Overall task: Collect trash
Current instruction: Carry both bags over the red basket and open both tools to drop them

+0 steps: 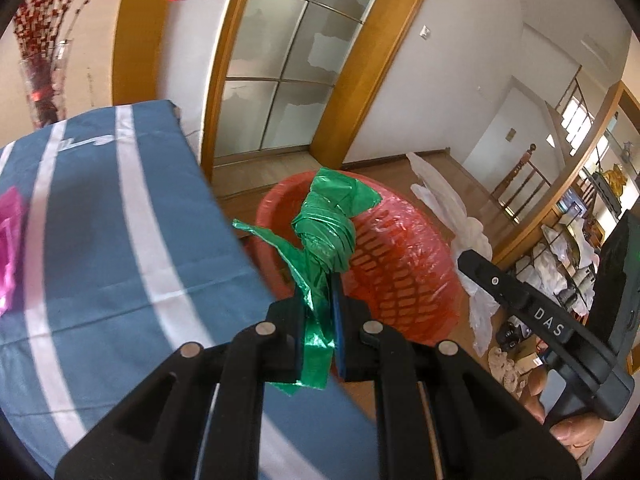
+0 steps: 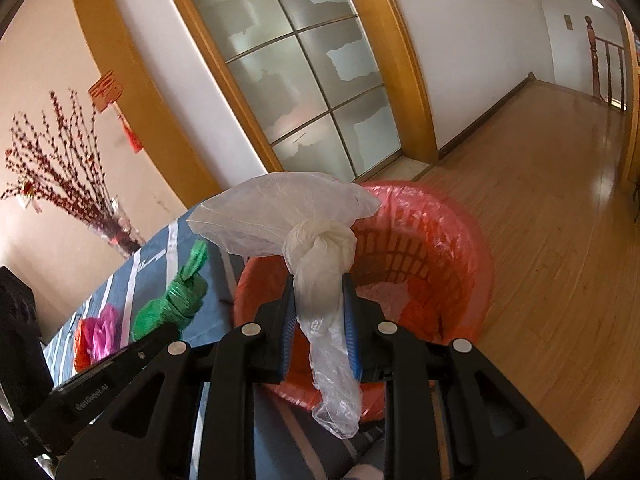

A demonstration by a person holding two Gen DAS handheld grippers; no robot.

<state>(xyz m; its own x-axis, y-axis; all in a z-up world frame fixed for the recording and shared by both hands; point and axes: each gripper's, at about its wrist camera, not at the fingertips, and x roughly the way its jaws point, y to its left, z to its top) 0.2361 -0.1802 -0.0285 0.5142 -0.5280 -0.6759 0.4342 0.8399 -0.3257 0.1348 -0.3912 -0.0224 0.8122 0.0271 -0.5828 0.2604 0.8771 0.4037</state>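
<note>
My left gripper (image 1: 319, 284) is shut on a knotted green plastic bag (image 1: 326, 232), held just past the table's edge in front of the red basket (image 1: 404, 264). My right gripper (image 2: 318, 280) is shut on a knotted white plastic bag (image 2: 320, 252), held over the near rim of the same red basket (image 2: 460, 240), which is lined with a red bag and stands on the floor. In the right wrist view the green bag (image 2: 176, 304) and the left gripper's black body show at lower left. In the left wrist view the white bag (image 1: 452, 208) and the right gripper's body show at right.
A table with a blue, white-striped cloth (image 1: 100, 240) stands beside the basket. Pink and orange plastic scraps (image 2: 98, 336) lie on it. A vase of red branches (image 2: 60, 176) stands behind. A frosted glass door (image 2: 296, 76) and wooden floor (image 2: 552, 208) lie beyond. Cluttered shelves (image 1: 560, 256) are at far right.
</note>
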